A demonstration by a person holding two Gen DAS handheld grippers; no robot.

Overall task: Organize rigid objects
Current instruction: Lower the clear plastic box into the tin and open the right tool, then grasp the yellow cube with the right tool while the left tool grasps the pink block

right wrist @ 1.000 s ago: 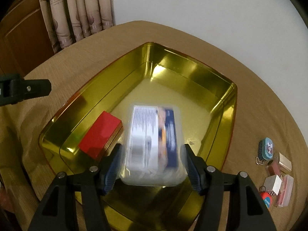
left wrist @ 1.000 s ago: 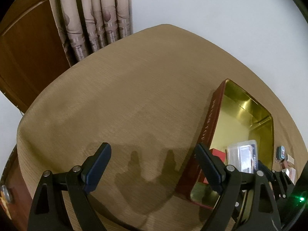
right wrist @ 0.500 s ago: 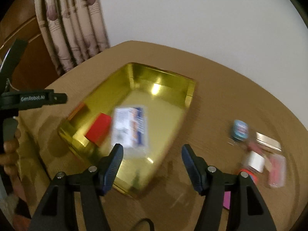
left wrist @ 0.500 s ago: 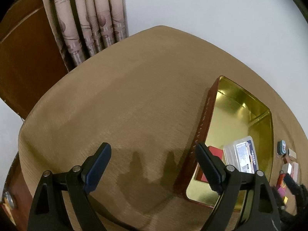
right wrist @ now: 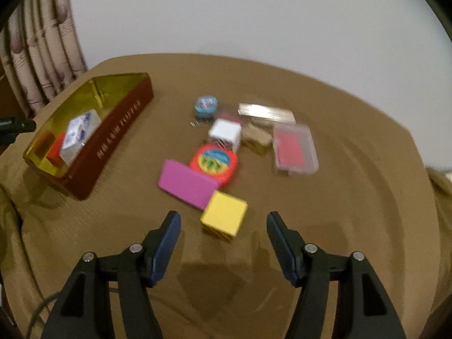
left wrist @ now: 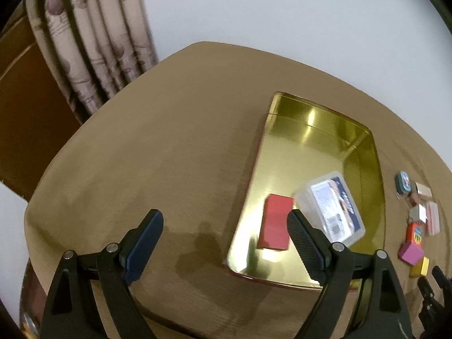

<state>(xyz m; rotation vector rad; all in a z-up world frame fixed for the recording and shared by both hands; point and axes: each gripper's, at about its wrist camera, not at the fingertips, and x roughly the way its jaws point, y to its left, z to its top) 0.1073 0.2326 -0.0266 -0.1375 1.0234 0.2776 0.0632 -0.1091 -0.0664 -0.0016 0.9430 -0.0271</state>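
A gold tin tray (left wrist: 308,130) with dark red outer walls (right wrist: 113,138) lies on the table and holds a red box (left wrist: 275,227) and a clear plastic card box (left wrist: 332,203). To its right a pile lies loose on the table: a yellow cube (right wrist: 224,216), a pink box (right wrist: 186,183), a round red tin (right wrist: 214,162), a white cube (right wrist: 226,132), a blue round tin (right wrist: 206,106), a clear case with red contents (right wrist: 295,148). My right gripper (right wrist: 223,226) stands open just in front of the yellow cube, nothing between its fingers. My left gripper (left wrist: 224,233) is open over bare table left of the tray.
A tan cloth covers the round table (left wrist: 158,147). Patterned curtains (left wrist: 93,45) and a brown wooden door (left wrist: 25,113) stand behind at the left, a white wall behind the rest. A silver flat case (right wrist: 265,111) lies at the pile's far side.
My right gripper let go of the clear card box in the tray and swung right to the loose pile. My left gripper shifted, so the tray shows more fully.
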